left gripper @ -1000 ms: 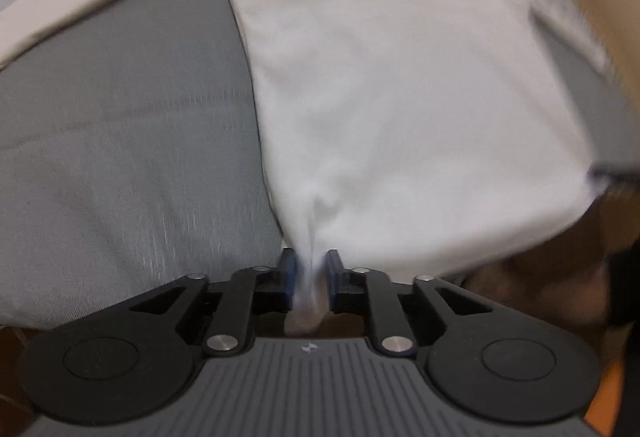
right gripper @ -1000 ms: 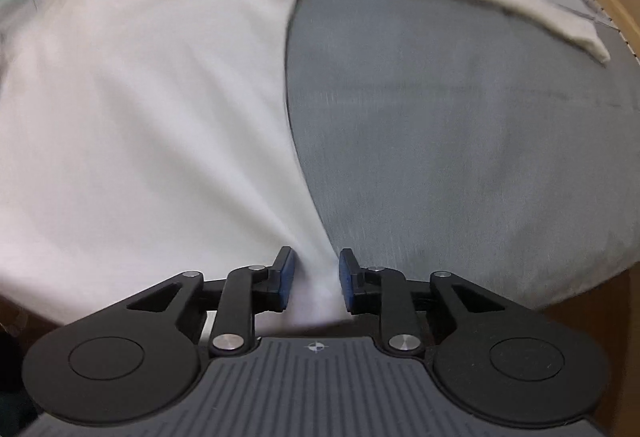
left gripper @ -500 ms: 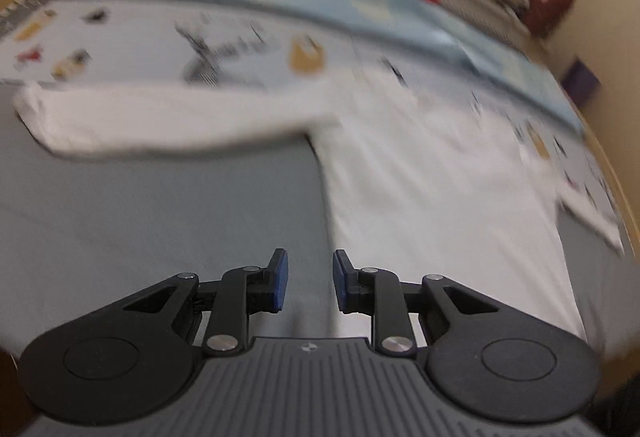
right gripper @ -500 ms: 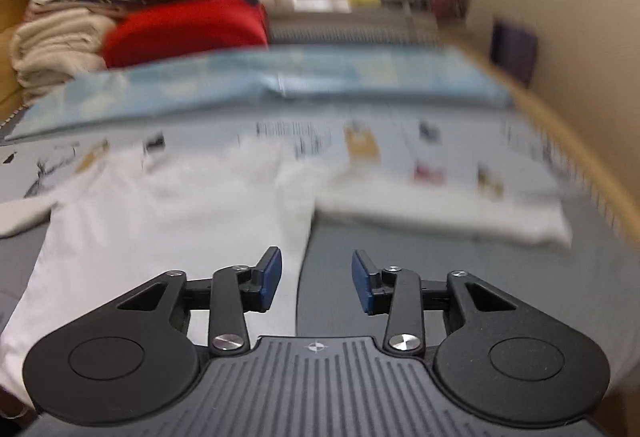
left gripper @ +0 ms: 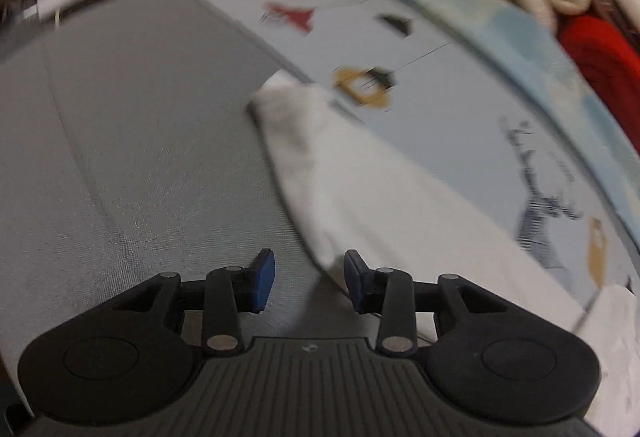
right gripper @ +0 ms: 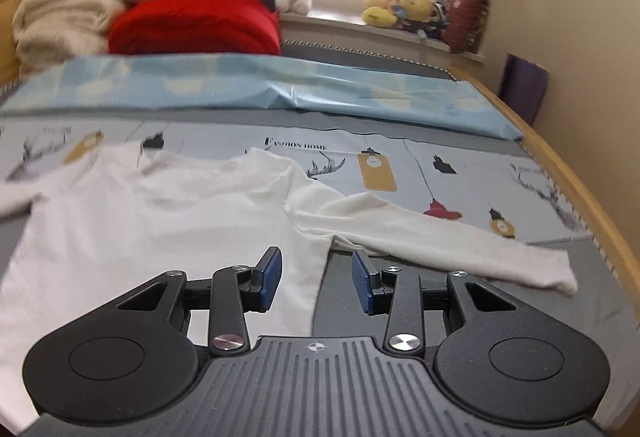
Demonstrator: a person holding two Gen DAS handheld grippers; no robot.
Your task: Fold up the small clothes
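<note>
White long-sleeved shirt lies spread flat on the bed, its body running away from the right gripper, with one sleeve stretched out to that gripper's right. The other sleeve runs slantwise up and away just ahead of the left gripper, its cuff at the far end. Both pairs of fingers stand released and empty, the left having just spread wider; I judge the left hand nearer to a sleeve fold.

Left gripper, right gripper: jaws apart, empty.
</note>
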